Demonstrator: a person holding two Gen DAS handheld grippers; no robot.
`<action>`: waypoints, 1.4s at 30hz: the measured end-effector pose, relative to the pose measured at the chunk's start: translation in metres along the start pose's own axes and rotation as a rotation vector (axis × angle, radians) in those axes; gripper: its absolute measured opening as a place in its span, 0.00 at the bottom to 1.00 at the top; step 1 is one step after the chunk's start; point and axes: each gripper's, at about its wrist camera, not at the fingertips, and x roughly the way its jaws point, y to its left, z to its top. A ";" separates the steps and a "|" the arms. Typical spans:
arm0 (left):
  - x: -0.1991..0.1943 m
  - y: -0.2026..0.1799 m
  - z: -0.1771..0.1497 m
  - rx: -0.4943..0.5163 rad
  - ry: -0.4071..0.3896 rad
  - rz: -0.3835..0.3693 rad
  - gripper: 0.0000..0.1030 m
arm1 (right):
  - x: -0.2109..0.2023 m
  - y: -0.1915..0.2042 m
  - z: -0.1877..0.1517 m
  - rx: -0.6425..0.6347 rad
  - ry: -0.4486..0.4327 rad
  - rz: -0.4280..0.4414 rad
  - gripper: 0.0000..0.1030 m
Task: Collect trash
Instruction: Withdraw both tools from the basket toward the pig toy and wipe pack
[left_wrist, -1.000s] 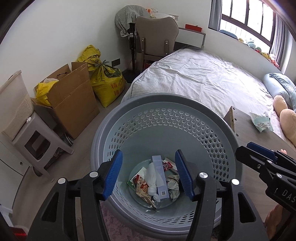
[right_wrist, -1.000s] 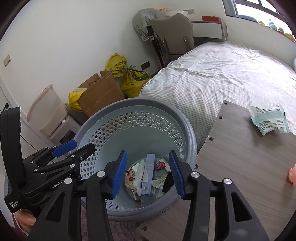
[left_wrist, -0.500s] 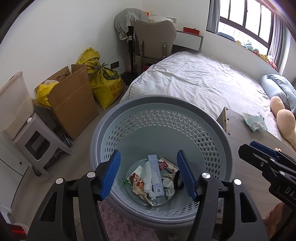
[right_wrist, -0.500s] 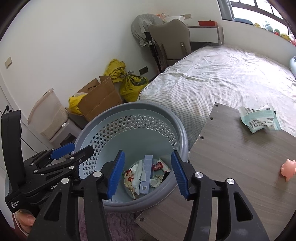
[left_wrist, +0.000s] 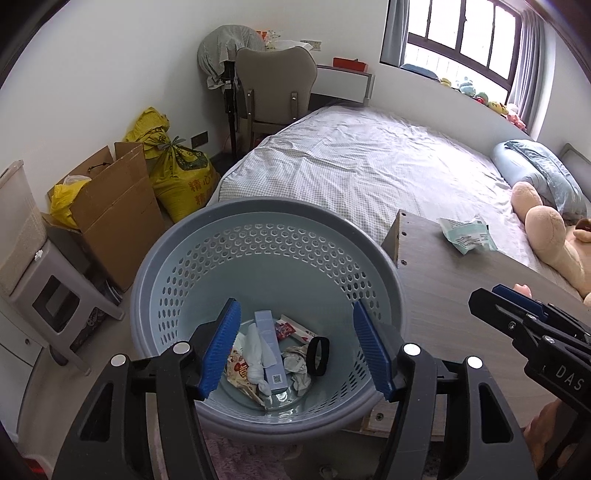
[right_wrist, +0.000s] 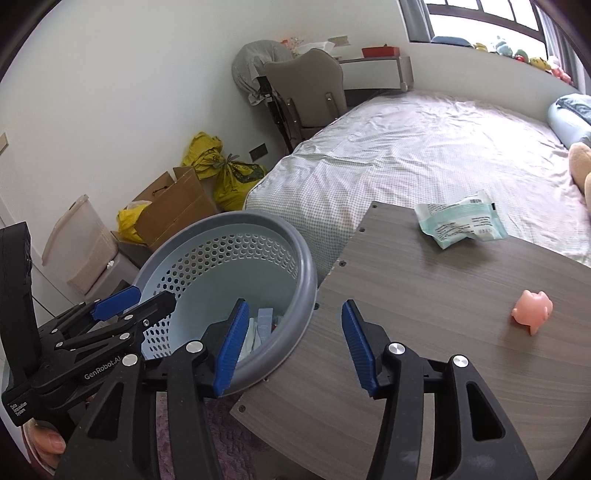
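We find a bedroom with a checked bed (left_wrist: 369, 166), a grey chair (left_wrist: 275, 92) at the far wall, and a wood-grain table (right_wrist: 461, 314) in the foreground. Our left gripper (left_wrist: 297, 349) hangs over the perforated grey basket (left_wrist: 266, 258), its blue pads apart and nothing between them. Directly beyond and below those pads, on the basket floor, lie the collected scraps: a pale blue carton (left_wrist: 269, 349), crumpled white paper (left_wrist: 295, 365), a red-printed wrapper (left_wrist: 291, 328) and a black band (left_wrist: 318, 350). Our right gripper (right_wrist: 290, 345) sits over the table edge with the basket rim at its left pad; its jaws have just been opening and hold nothing. Ahead and to its right on the table we note a crumpled teal-and-white packet (right_wrist: 460, 223) and, nearer, a small pink toy (right_wrist: 532, 312).
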 end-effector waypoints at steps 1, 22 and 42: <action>-0.001 -0.004 0.000 0.005 -0.001 -0.004 0.59 | -0.003 -0.005 -0.001 0.008 -0.005 -0.006 0.50; 0.000 -0.083 -0.010 0.119 0.012 -0.106 0.59 | -0.048 -0.090 -0.025 0.134 -0.063 -0.137 0.54; 0.044 -0.145 0.004 0.227 0.062 -0.181 0.59 | -0.027 -0.170 -0.030 0.230 -0.019 -0.290 0.58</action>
